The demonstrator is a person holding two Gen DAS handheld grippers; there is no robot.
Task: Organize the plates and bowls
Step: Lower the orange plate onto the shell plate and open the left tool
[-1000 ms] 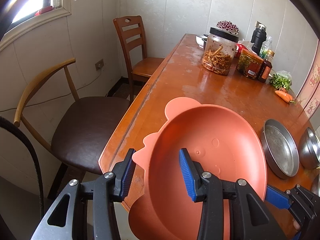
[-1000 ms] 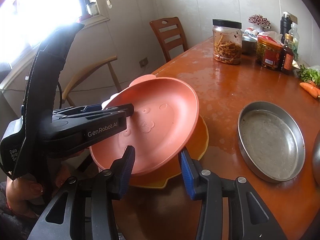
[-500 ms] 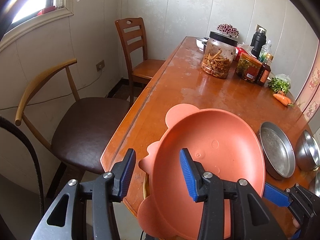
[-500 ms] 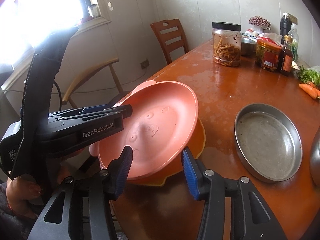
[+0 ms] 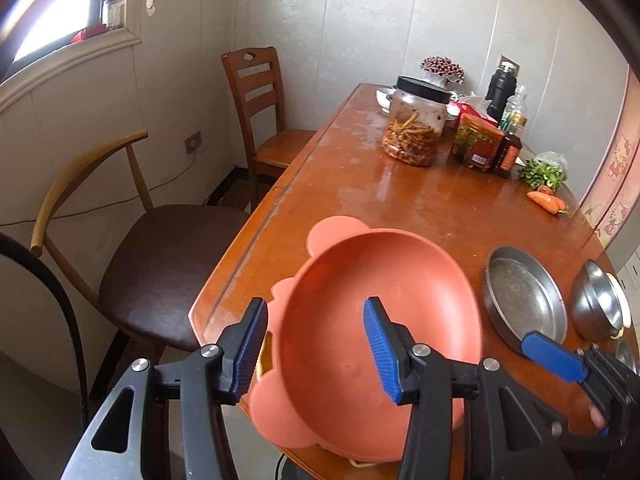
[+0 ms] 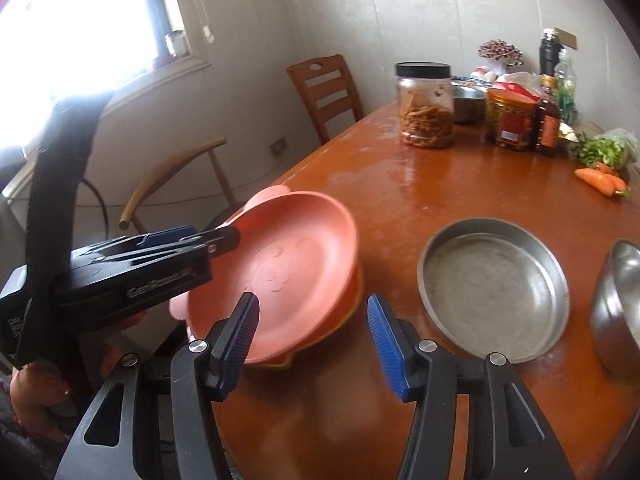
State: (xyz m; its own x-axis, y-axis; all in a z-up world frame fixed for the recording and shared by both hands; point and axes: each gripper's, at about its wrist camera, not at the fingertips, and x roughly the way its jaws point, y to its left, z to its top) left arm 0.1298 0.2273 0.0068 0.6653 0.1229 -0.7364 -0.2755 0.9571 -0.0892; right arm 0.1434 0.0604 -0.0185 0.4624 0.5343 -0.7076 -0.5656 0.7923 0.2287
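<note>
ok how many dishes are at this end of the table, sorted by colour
pink plate: 1
orange plate under it: 1
silver pan: 1
silver bowl: 1
total: 4

Matt plastic plate point(image 5: 360, 300), glossy wooden table point(image 5: 420, 208)

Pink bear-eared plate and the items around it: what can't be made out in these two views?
- Yellow plate beneath the pink bear-eared plate: only an edge shows in either view.
- Left gripper: whether its jaws touch the pink plate's rim is unclear in both views.
- Steel bowl: cut off by the right wrist view's edge.
- Red-labelled jar: label too small to read.
</note>
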